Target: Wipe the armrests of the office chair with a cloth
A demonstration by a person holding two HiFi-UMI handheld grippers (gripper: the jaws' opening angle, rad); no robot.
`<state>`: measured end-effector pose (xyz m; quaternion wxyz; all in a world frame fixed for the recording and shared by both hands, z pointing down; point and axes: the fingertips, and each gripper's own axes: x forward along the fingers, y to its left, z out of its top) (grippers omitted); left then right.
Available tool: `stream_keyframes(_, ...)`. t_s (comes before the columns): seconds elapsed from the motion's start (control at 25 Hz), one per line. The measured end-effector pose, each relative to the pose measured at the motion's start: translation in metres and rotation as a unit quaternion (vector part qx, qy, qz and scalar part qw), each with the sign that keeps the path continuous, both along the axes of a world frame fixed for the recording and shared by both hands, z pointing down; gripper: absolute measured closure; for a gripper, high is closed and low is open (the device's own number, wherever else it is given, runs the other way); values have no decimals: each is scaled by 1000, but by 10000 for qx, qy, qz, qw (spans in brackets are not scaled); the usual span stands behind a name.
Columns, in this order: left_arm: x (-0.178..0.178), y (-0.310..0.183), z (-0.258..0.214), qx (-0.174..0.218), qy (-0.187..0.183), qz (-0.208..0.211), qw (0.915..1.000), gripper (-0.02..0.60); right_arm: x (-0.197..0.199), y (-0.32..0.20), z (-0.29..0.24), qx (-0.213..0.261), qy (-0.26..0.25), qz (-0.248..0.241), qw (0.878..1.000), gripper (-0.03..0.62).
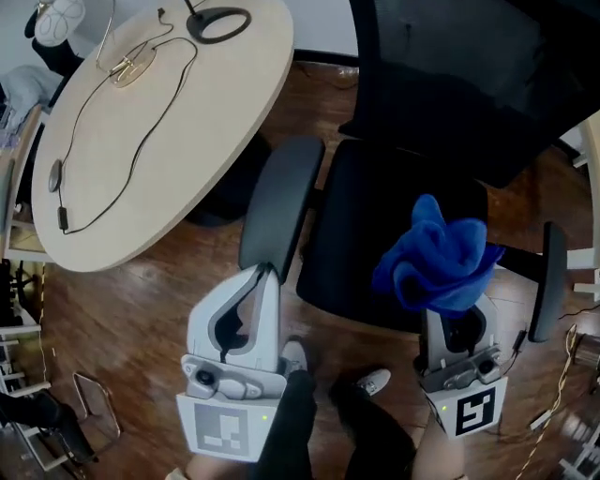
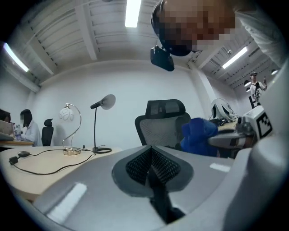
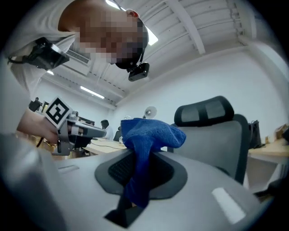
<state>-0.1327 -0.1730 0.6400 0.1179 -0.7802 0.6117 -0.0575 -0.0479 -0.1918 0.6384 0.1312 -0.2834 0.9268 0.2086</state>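
Right gripper (image 1: 457, 330) clamps the blue cloth (image 1: 439, 258) above the office chair (image 1: 361, 220); left gripper (image 1: 266, 274) closed, empty; both armrests (image 1: 281, 202) apparently await wiping.

Wooden floor (image 1: 141, 309), round beige table (image 1: 211, 112), white wall (image 2: 126, 85), ceiling strip lights (image 2: 132, 11)
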Motion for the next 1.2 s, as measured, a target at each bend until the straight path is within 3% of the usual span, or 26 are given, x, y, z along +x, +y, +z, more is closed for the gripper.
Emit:
stream_keyframes(0.12,-32,2,3,397,-59,-189,9990,515,-55,-25,68,-169,129,-275,9994,520)
stream_keyframes(0.28,-71,4,9,838,-103,-452,9954,515,-108,-69,160,-986,534,-310,9932,520)
stream_keyframes(0.4,-86,3,21,789,-11,-698,9944,515,-124,-98,219,-1751,496,-186,9831,520)
stream_keyframes(0.48,-92,3,42,307,149,-917,9952,515,-137,-114,259,-2051,590,-145,9768,520)
stream_keyframes(0.56,-98,5,71,-454,357,-1165,9915,515,-156,-127,307,-2373,854,-157,9675,520)
stream_keyframes(0.68,-106,6,115,-1604,655,-1510,9732,515,-181,-136,385,-2928,1555,-78,9434,520)
stream_keyframes(0.76,-108,4,131,-2036,778,-1673,9615,515,-186,-138,409,-3123,1756,-16,9336,520)
stream_keyframes(0.88,-104,-6,130,-2013,788,-1744,9607,515,-174,-139,381,-3058,1325,43,9428,520)
stream_keyframes(0.96,-99,-15,123,-1907,749,-1686,9642,515,-151,-128,331,-2800,1006,191,9545,520)
stream_keyframes(1.08,-85,-27,111,-1834,608,-1443,9705,515,-102,-88,237,-2569,1023,588,9592,520)
stream_keyframes(1.2,-56,-44,96,-1791,424,-1007,9777,515,-50,-54,117,-1367,466,994,9845,519)
